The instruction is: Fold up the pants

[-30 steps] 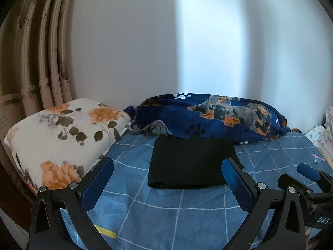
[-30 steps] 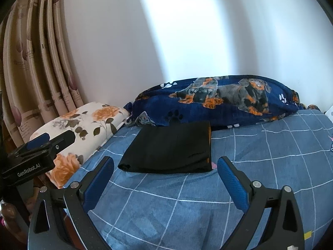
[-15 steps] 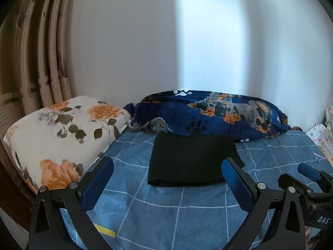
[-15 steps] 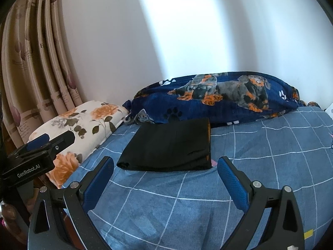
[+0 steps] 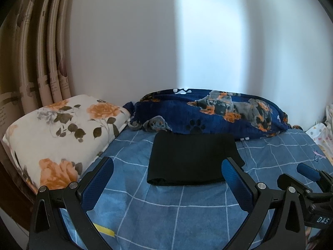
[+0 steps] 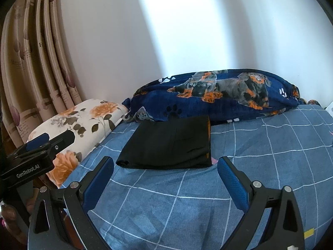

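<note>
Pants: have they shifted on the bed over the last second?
No. The pants keep the same spot against the dog blanket and the sheet's grid lines; only the cameras drifted slightly.

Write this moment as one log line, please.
black folded pants: flat rectangle on blue checked bedsheet | left gripper: open, empty | right gripper: open, empty | neither touches pants

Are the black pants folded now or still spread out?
Folded. The black pants lie as a compact rectangle on the blue checked sheet, layered edges showing at the near left corner; both grippers are open and off them.
</note>
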{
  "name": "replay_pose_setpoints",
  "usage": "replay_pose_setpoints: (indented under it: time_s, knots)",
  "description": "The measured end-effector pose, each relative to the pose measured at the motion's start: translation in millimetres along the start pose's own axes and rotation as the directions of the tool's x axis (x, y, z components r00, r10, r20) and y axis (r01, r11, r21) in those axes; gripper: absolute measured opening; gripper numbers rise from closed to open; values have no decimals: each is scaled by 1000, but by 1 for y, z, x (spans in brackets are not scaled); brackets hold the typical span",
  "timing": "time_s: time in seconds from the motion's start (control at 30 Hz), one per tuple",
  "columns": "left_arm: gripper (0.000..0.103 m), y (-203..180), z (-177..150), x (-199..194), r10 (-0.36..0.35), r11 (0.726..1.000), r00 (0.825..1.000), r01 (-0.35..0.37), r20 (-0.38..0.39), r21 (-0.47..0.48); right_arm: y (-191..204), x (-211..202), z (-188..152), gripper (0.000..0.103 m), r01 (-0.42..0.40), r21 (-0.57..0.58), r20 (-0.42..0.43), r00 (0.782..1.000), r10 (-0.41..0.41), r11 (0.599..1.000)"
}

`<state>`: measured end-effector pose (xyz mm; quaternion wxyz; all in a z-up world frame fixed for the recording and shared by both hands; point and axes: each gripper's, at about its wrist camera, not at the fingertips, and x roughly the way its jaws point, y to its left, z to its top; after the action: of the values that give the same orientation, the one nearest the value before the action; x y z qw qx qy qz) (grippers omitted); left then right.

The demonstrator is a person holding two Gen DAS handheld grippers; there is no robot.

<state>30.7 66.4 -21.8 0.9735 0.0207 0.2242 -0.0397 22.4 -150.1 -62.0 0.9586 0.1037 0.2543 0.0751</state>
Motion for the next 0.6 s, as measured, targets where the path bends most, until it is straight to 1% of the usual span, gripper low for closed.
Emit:
replay_pose_setpoints:
  time_s: [0.43,0.5,0.6]
  knots:
    - [103,-2,-9,10,-3,1000,1000,3,-23,13,-3,9,-3,99,-6,2,-19,1000,6,1000]
    - [103,-3,-4,17,-4,1000,999,4,-33,14,-6,13,-1,99,-8,4,-26,1000,8,1000]
    - [103,-2,-5,22,-10,1000,999,10,-37,12,-7,16,-2,99,-7,5,-34,999,7,1000]
